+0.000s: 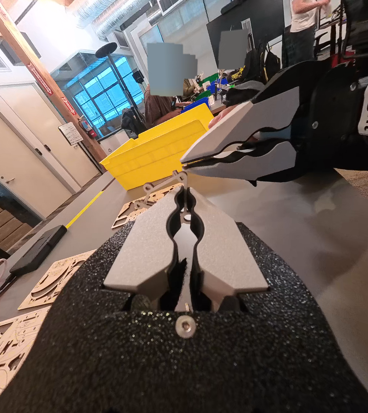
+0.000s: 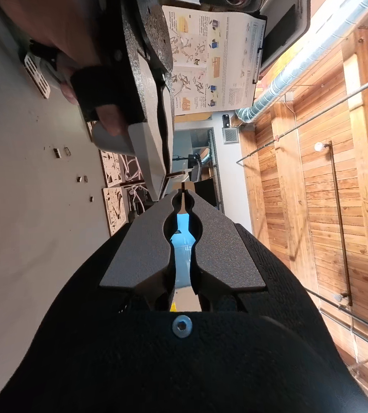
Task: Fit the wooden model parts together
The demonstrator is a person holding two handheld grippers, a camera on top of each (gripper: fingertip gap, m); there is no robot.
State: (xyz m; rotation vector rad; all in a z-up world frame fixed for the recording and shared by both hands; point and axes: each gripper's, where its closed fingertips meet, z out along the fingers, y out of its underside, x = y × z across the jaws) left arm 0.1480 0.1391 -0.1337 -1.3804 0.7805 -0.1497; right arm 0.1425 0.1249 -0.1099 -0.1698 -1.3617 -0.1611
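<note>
1. Two hand-held tools are seen meeting above a grey counter, with a yellow bin behind the meeting point.
2. The left tool is clenched on a thin wooden model assembly. One flat strip of it is pinched edge-on between the jaws, and a slotted cross-arm sticks out above the tips, in front of the bin.
3. The right tool is clenched on a small flat wooden piece. In the right wrist view the piece is seen pinched at the very tips, only a short end showing past them.
4. The right tool's tips sit just beside the upper end of the cross-arm; whether the two parts already touch cannot be told.
5. The step in hand is judged to be slotting the small piece into the cross-arm. It would best be done with the piece kept square to the slot and pressed gently, since thin wood may snap or slip.
6. The left tool is held pointing forward and slightly upward, toward the bin. The right tool comes in from the right, rolled onto its side, with the left tool's holding hand visible in its view.
7. Cut-out wooden sheets lie flat on the counter, nearer and to the left of the bin.
</note>
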